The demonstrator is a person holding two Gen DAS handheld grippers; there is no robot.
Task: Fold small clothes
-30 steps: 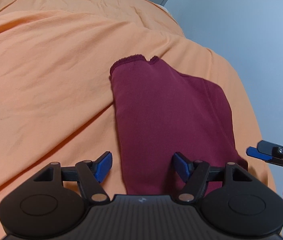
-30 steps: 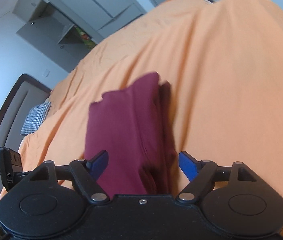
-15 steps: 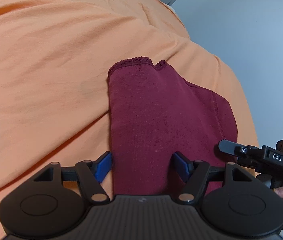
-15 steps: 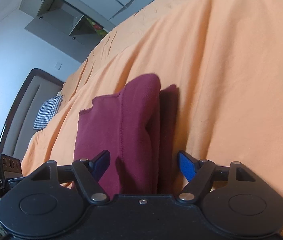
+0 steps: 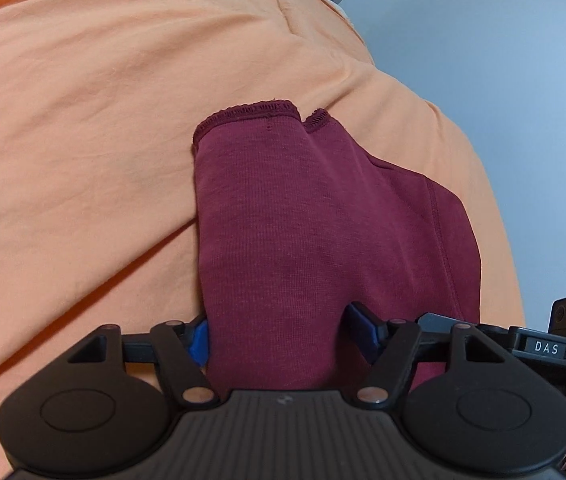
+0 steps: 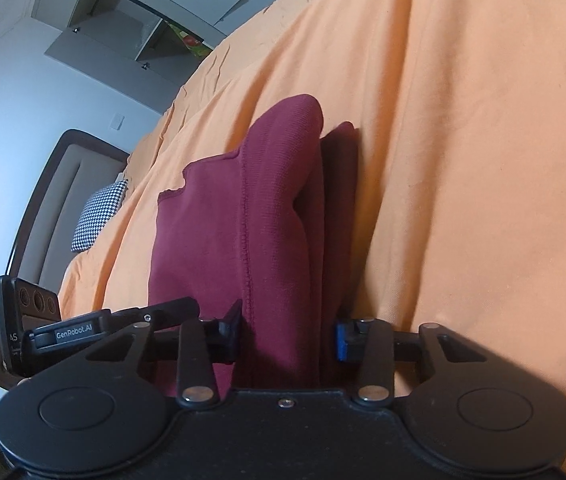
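Note:
A maroon knit garment (image 5: 315,216) lies partly folded on an orange bedsheet (image 5: 83,120). My left gripper (image 5: 279,336) is low over its near edge with the fabric between its blue fingers, which stand apart. In the right wrist view the same garment (image 6: 243,232) is bunched up between my right gripper's (image 6: 287,332) fingers, which have narrowed around the cloth. The right gripper also shows at the right edge of the left wrist view (image 5: 539,344).
The orange sheet covers the whole bed. A dark headboard (image 6: 43,200) and a checked pillow (image 6: 99,216) are at the far left. Grey cabinets (image 6: 155,24) stand behind. The bed edge and a pale wall (image 5: 523,80) lie to the right.
Both grippers have moved down and forward onto the garment's near edge. The right fingers have closed in around the bunched fabric; the left fingers now straddle the cloth.

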